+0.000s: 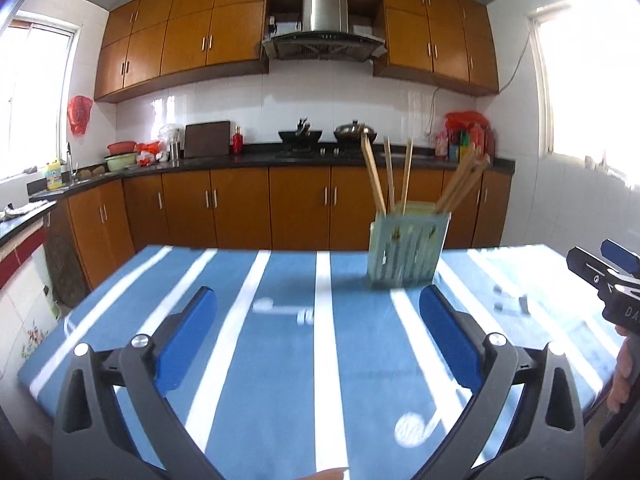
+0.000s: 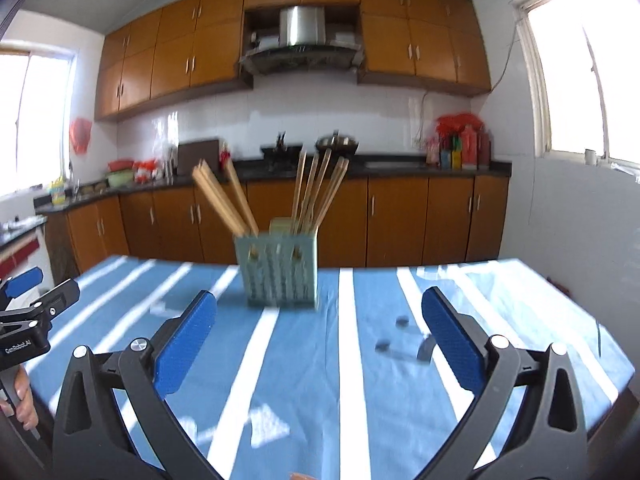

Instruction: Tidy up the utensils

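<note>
The left gripper [image 1: 318, 316] has its blue pads spread wide apart with nothing between them, above a table covered by a blue cloth [image 1: 288, 380] with white stripes. The right gripper [image 2: 319, 320] is likewise spread wide and empty over the same cloth. A pale green slotted holder [image 1: 406, 250] stands upright on the far part of the table, ahead and to the right in the left wrist view and ahead, slightly left of centre, in the right wrist view. Wooden chopsticks [image 1: 376, 176] stand in the holder, leaning apart in two bunches, one to the left and one to the right. On the cloth, a small dark object [image 2: 424, 349], blurred, lies near the right gripper's right pad; what it is cannot be told. A hand [image 2: 24, 400] holding the left gripper shows at the left edge of the right wrist view. Behind the table runs a dark counter [image 1: 256, 158] with orange-brown cabinets [image 1: 240, 200].
</note>
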`<state>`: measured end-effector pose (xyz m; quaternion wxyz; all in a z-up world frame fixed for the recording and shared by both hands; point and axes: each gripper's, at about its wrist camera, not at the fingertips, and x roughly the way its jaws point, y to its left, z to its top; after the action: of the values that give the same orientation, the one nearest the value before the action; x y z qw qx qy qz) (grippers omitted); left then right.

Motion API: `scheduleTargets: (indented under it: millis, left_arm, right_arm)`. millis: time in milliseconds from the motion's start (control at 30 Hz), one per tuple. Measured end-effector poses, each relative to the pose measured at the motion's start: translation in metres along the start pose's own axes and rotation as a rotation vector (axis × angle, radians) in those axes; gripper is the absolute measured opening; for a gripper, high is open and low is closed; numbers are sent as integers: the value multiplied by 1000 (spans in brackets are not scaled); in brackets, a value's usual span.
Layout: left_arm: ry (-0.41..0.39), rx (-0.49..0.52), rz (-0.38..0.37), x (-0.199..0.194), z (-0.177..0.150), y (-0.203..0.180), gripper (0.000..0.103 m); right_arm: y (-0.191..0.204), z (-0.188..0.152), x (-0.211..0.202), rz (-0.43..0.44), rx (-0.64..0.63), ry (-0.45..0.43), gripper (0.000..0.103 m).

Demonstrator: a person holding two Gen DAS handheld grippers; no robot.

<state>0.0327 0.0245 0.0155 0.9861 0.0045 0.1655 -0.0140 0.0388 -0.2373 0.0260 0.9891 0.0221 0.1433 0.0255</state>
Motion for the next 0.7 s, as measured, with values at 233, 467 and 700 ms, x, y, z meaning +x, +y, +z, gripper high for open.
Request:
scheduleTargets:
  millis: [233,467,700]
  left_arm:
    - [25,-28,19,-7,-29,0,99]
    - [26,-37,32,-18,-39,1,99]
    - [23,-37,27,-25,-42,-1,99]
  right_arm:
    - [1,-39,-7,10,43,77,101]
    - [2,-57,-16,-9,29,93,101]
    - [4,-59,-25,-13,11,69,101]
